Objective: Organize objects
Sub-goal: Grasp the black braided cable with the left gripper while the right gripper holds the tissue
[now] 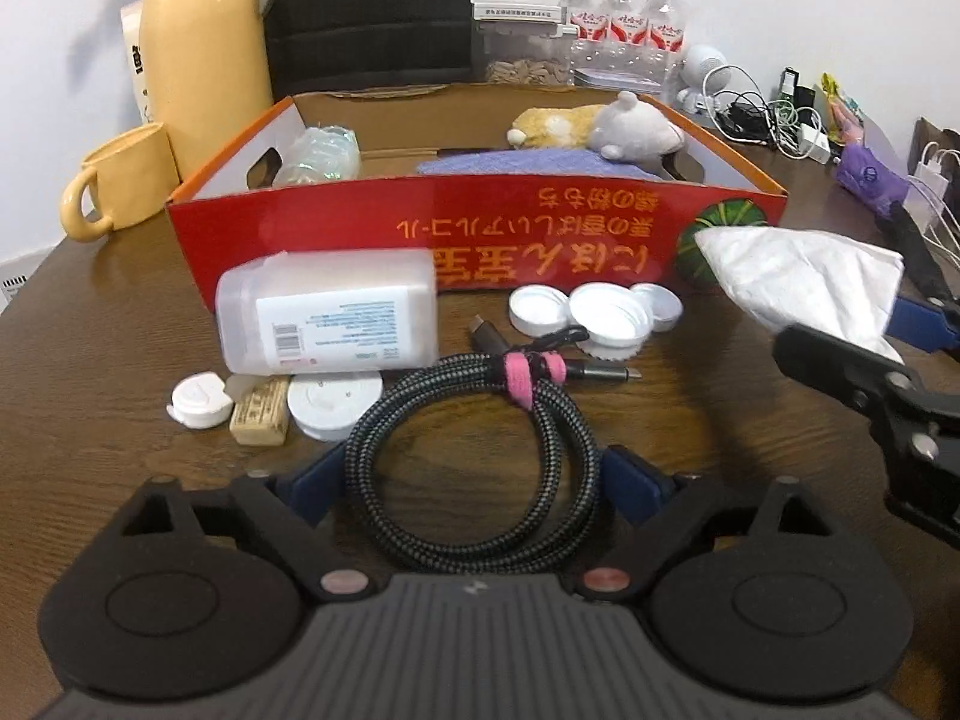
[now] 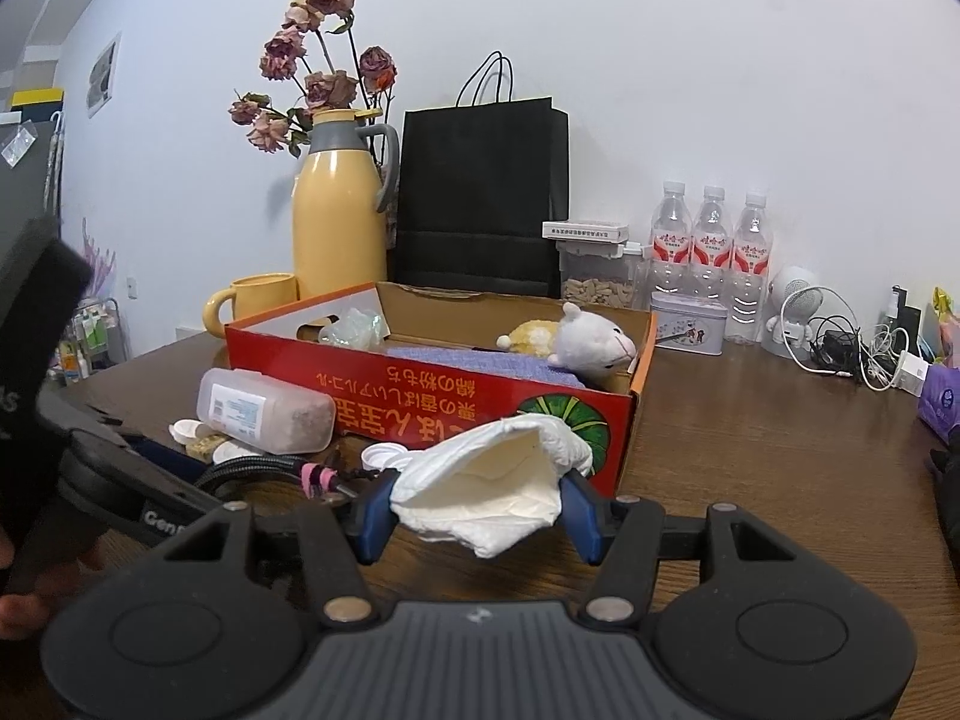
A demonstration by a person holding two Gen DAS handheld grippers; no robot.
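White walls back a dark wood-grain table (image 2: 750, 450), its far edge lined with a black paper bag (image 2: 483, 198), a yellow thermos jug (image 2: 339, 210) holding dried roses, a matching yellow mug (image 1: 114, 186) and three red-labelled water bottles (image 2: 711, 240). At the centre sits a shallow red cardboard box (image 1: 480, 222); its near wall carries yellow Japanese print, upside down from here, beside a green pumpkin picture. Inside lie a purple towel (image 2: 480, 363), a white-and-tan plush toy (image 2: 576, 339) and crinkled clear plastic.

Against the box front, a frosted plastic container (image 1: 327, 318) lies on its side, its white label showing a barcode and text too small to read. Near it are a coiled, braided black cable (image 1: 474, 450) bound with a pink strap, several white caps (image 1: 600, 312) and a small tan block (image 1: 261, 417).

The right gripper (image 2: 480, 504) is clamped on a crumpled white tissue (image 2: 498, 483), held above the table just before the box's right front corner. The left gripper (image 1: 474, 477) has its blue fingers spread wide, one either side of the cable coil, low over the table.
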